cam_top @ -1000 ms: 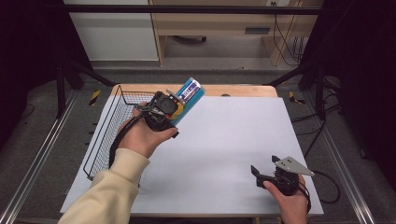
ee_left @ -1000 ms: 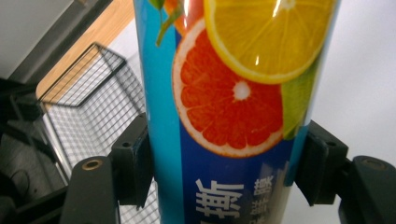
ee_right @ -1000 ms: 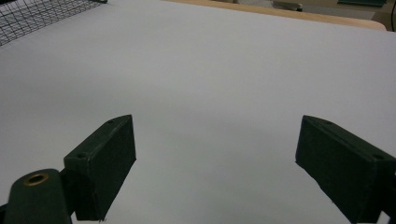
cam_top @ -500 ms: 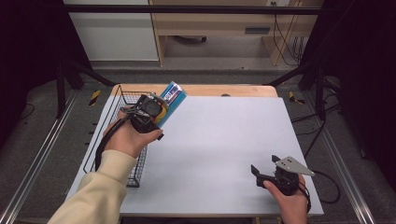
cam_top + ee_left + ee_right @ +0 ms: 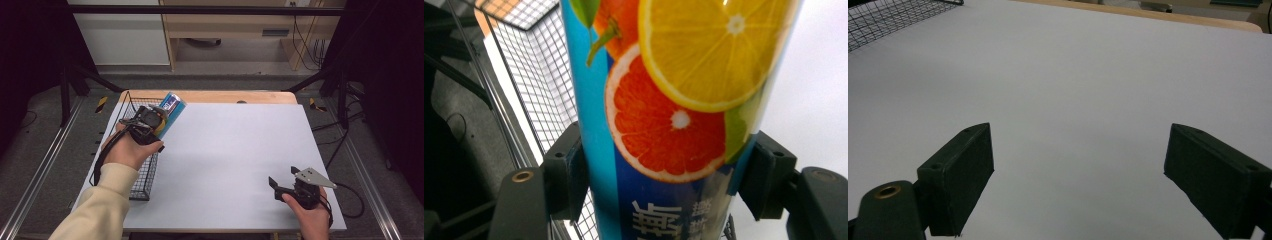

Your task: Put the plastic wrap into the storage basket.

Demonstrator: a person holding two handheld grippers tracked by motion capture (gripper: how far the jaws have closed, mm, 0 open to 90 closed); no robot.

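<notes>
White table (image 5: 240, 150), left tool (image 5: 159, 120) clamping can (image 5: 172, 107)

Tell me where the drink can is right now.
In the high view the drink can sits at the table's far left, clamped in the left gripper, held above the right wall of the wire basket.

You work at a table (image 5: 235, 165) with a pale grey-white top, its wooden edge (image 5: 240, 96) bare along the 12 o'clock side. A black wire basket (image 5: 142, 175) sits directly on it along the 9 o'clock edge, running from the 10 o'clock corner down toward 8 o'clock. From the middle out to 3 o'clock and down to 6 o'clock you see plain surface.
</notes>
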